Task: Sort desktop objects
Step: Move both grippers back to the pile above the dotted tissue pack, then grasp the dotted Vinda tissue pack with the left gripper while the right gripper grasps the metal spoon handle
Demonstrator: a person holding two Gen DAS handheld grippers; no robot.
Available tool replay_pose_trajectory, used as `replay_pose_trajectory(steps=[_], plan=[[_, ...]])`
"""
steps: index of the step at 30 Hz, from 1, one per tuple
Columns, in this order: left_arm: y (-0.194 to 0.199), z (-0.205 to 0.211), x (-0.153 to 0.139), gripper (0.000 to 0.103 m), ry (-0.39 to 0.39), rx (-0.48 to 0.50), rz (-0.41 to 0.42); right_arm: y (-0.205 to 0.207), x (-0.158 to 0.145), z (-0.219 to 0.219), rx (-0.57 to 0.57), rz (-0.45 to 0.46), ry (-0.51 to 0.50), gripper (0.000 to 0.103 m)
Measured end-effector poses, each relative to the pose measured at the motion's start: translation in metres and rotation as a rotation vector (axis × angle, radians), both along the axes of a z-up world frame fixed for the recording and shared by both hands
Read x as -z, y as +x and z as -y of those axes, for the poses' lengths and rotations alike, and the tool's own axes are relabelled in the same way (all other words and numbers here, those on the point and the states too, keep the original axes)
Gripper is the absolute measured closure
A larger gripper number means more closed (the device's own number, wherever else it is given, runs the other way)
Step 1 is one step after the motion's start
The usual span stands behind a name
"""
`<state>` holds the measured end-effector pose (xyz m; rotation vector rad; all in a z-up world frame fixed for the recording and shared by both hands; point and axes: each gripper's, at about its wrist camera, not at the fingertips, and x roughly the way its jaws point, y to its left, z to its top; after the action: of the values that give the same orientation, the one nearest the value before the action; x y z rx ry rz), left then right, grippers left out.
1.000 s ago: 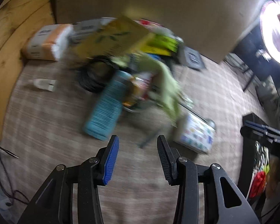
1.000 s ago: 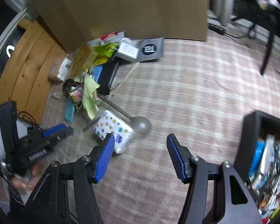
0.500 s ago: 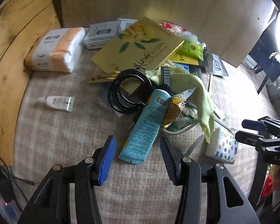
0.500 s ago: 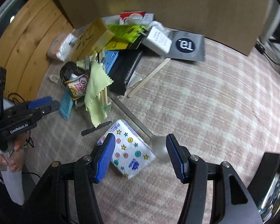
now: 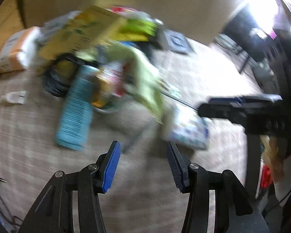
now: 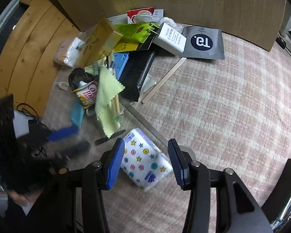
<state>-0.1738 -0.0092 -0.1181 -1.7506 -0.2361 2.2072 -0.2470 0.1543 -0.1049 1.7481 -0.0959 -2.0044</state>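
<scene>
Right wrist view shows the open right claw (image 6: 146,160) straddling the patterned tissue pack (image 6: 145,160) on the table (image 6: 232,106); it should centre and lower before closing, while the left claw (image 5: 143,162) hangs open and empty.

1. Tissue packs: 2 – patterned pack (image 6: 145,160) at 6 o'clock, orange-white pack (image 6: 67,53) at 10.
2. Yellow boxes: 1 (image 6: 99,40), approx 11 o'clock.
3. Chargers: 1 white plug (image 6: 169,36) at 12.
4. Grey pouches: 1 (image 6: 202,42) at 1 o'clock.
5. Green cloths: 1 (image 6: 106,101), ctr-left.
6. Wooden sticks: 1 (image 6: 164,80).
7. Blue tubes: 1 (image 5: 76,112).
8. Black cable coils: 1 (image 6: 75,77).
9. Grippers w/ blue pads: 2 – left gripper (image 5: 143,167), right gripper (image 6: 146,164).
</scene>
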Motion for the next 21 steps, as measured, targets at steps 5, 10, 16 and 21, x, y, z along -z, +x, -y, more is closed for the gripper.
replay_pose_trajectory(steps=[5,10,16,21], plan=[[0.004,-0.034,0.01,0.056,0.03,0.021,0.05,-0.004,0.002,-0.003,0.016,-0.005,0.018,0.057],[0.006,-0.044,0.008,0.055,0.042,0.005,0.058,-0.008,0.01,0.0,-0.013,-0.01,0.055,0.06],[0.0,-0.043,0.009,0.055,0.053,-0.022,0.062,-0.012,0.019,-0.008,-0.006,-0.011,0.091,0.066],[-0.003,-0.039,0.011,0.054,0.055,-0.032,0.068,-0.002,0.023,-0.003,-0.063,-0.013,0.121,0.066]])
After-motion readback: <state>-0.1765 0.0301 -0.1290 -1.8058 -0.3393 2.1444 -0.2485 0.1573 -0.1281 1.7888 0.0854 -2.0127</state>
